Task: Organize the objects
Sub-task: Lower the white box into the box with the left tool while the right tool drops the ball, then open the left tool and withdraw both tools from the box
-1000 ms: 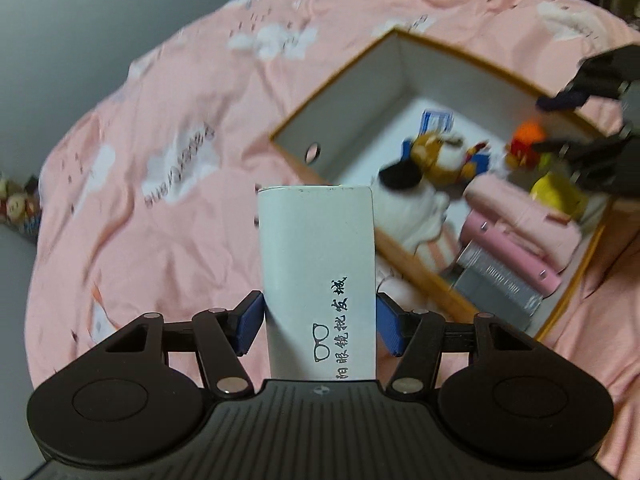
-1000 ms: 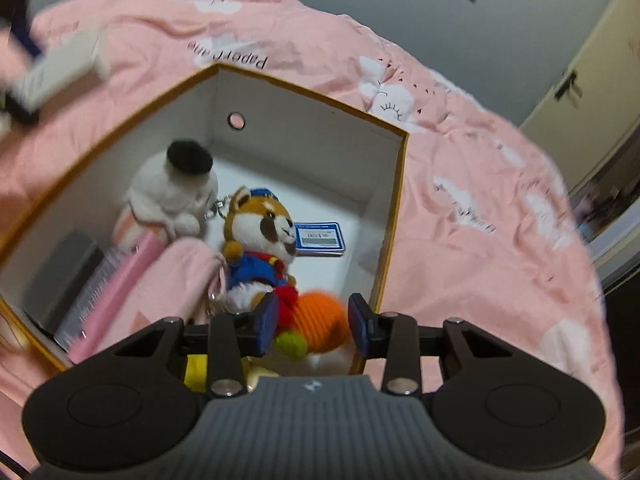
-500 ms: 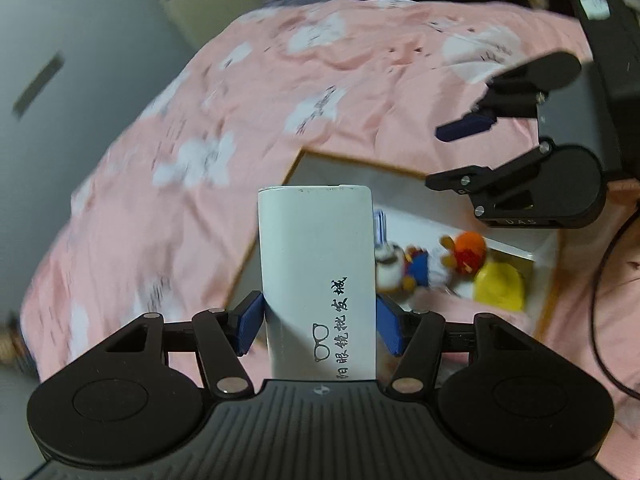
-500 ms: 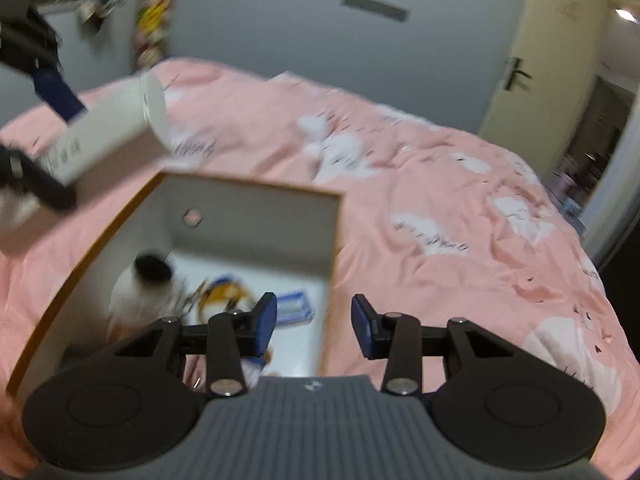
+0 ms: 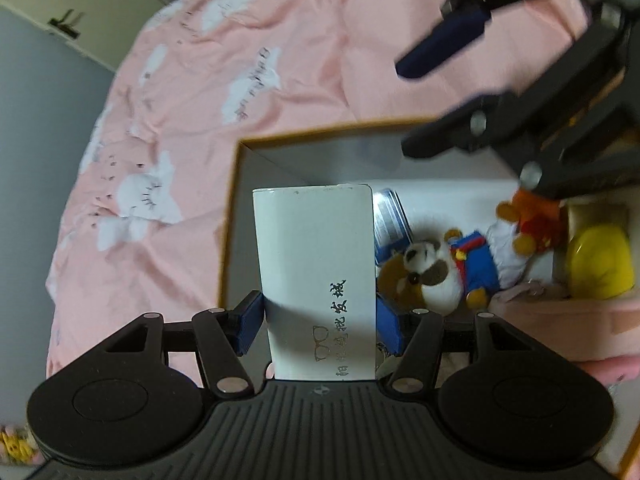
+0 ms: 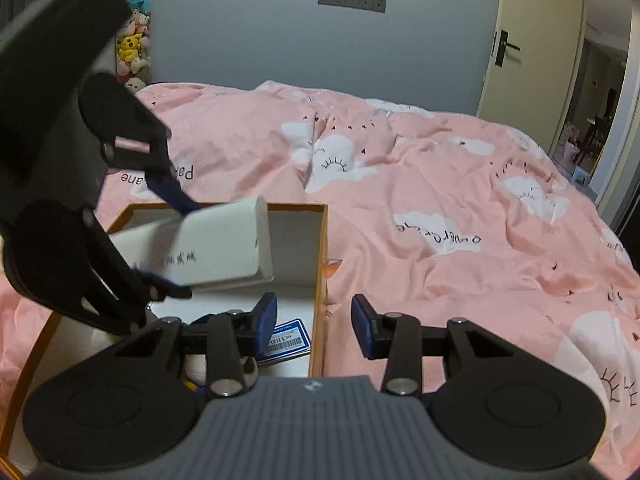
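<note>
While the white case (image 5: 316,280) is clamped across its width by the left gripper (image 5: 318,324) above the box (image 5: 230,216) on the bed, the free corner by the card (image 6: 290,340) should be aimed for; the right gripper (image 6: 314,322) is carried half-open, empty.

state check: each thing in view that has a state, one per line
left gripper: shut on the white case
white case: held above the box, tilted
right gripper: open, empty
box: open top, toys inside
fox plush: lying in the box
door: open
</note>
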Demonstrator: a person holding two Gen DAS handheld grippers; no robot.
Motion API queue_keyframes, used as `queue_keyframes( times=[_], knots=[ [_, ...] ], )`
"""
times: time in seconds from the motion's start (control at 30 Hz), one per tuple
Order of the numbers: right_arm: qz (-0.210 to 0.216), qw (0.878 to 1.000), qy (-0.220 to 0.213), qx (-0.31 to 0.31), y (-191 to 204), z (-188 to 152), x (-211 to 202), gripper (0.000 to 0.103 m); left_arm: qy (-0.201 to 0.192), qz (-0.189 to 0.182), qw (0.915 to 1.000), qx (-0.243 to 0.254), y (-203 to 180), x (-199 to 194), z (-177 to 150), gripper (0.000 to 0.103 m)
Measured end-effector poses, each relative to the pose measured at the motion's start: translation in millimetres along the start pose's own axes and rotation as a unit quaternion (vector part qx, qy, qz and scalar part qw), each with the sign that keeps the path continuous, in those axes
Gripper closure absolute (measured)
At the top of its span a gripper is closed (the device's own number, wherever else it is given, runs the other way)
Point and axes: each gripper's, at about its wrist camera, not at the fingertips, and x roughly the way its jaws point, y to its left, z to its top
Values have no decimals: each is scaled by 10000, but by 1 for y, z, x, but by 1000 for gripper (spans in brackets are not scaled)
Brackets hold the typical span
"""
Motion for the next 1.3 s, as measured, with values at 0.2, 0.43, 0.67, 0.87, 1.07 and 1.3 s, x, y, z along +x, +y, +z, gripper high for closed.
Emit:
queue_keyframes(
  times=[0.2,0.43,0.67,0.87,1.07,1.3],
  knots=[
    [88,9999,111,89,0,-6,6,60,200,40,9987,463,-1,33,-4,35],
    [88,9998,137,99,2,-8,4,60,249,22,9996,115,3,56,-7,34],
    [97,9996,200,159,0,-11,4,60,47,184,9998,21,2,52,-10,31],
    [91,9996,207,172,2,-11,0,60,-128,332,9993,-136,5,32,-6,30],
    [217,9993,208,237,2,-4,-21,46,-351,531,9960,-633,2,-23,-12,30],
    [479,9987,186,48,14,5,-62,43,-515,852,9815,-1635,-11,-108,-34,30]
  ],
)
